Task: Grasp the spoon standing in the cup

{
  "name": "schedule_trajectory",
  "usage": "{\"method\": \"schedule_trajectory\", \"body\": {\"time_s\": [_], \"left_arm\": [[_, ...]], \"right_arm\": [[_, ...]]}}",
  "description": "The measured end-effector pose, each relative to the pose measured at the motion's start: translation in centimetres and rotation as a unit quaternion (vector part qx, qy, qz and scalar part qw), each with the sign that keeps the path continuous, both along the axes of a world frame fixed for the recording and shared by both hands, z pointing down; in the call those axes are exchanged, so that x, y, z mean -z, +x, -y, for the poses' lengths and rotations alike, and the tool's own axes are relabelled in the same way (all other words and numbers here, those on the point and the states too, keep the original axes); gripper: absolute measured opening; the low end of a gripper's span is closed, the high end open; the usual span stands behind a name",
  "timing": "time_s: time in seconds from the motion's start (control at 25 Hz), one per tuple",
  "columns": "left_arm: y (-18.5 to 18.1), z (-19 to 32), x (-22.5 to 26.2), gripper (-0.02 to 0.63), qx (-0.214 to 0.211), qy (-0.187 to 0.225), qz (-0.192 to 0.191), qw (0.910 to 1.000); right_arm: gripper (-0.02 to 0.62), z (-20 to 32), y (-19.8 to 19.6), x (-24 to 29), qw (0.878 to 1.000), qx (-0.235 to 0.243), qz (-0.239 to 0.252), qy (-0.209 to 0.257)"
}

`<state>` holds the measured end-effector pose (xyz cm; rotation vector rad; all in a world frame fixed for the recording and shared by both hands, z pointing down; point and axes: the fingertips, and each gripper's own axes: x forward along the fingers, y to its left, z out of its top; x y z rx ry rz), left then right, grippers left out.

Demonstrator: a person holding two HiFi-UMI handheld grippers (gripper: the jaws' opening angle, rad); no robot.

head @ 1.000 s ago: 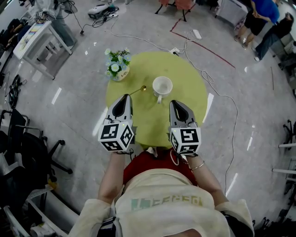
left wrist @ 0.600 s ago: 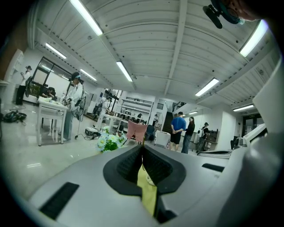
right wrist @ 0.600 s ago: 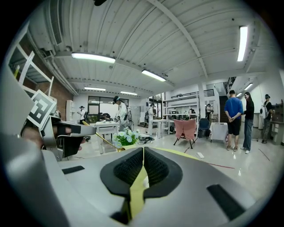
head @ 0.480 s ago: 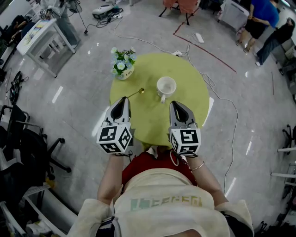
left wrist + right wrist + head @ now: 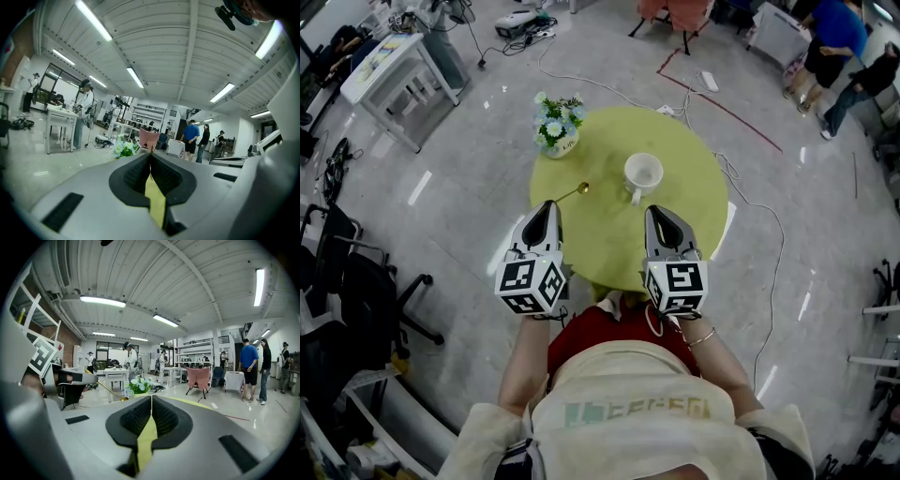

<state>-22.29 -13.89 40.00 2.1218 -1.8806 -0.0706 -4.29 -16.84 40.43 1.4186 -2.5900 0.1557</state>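
Grippers, two: left gripper [image 5: 548,205], jaws clamped on the handle end of the gold spoon [image 5: 573,192]; right gripper [image 5: 654,211], jaws pressed together, empty. Spoon: outside the cup [image 5: 643,174], slanting toward 2 o'clock from the left jaw tips, bowl over the table [image 5: 605,244]. Cup: white, upright near table centre, at 12 o'clock from the right gripper, spoon's bowl near but apart at its 9 o'clock; interior plain white. Vase [image 5: 559,142]: white, at the table's 10 o'clock rim, holding white and blue flowers [image 5: 555,120].

One cup [image 5: 643,174], one spoon [image 5: 574,192], one flowerpot [image 5: 559,131] — two grippers: left gripper [image 5: 548,204], right gripper [image 5: 653,210]
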Motion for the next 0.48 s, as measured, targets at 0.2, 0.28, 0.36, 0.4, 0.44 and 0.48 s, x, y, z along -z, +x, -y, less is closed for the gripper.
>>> {"method": "schedule_trajectory", "body": {"time_s": [0.2, 0.28, 0.36, 0.4, 0.44, 0.48], "left_arm": [[-0.5, -1.3, -0.1, 0.026, 0.011, -0.002, 0.002, 0.9999], [-0.7, -1.8, -0.2, 0.026, 0.014, -0.003, 0.005, 0.9999], [-0.8, -2.6, -0.2, 0.026, 0.017, -0.004, 0.009, 0.9998], [-0.9, -3.0, -0.3, 0.026, 0.018, -0.005, 0.012, 0.9998], [-0.9, -3.4, -0.3, 0.026, 0.02, -0.006, 0.013, 0.9997], [-1.0, -3.7, -0.4, 0.026, 0.021, -0.007, 0.013, 0.9997]], "right_arm": [[0.037, -0.8, -0.3, 0.0, 1.0, 0.005, 0.005, -0.001], [0.037, -1.1, -0.3, -0.1, 1.0, 0.006, 0.007, -0.003], [0.037, -1.6, -0.4, -0.1, 1.0, 0.006, 0.007, -0.002], [0.037, -1.9, -0.4, -0.1, 1.0, 0.007, 0.006, -0.002], [0.037, -2.2, -0.5, -0.1, 1.0, 0.008, 0.006, -0.002], [0.037, -2.5, -0.6, -0.2, 1.0, 0.009, 0.005, -0.002]]}}
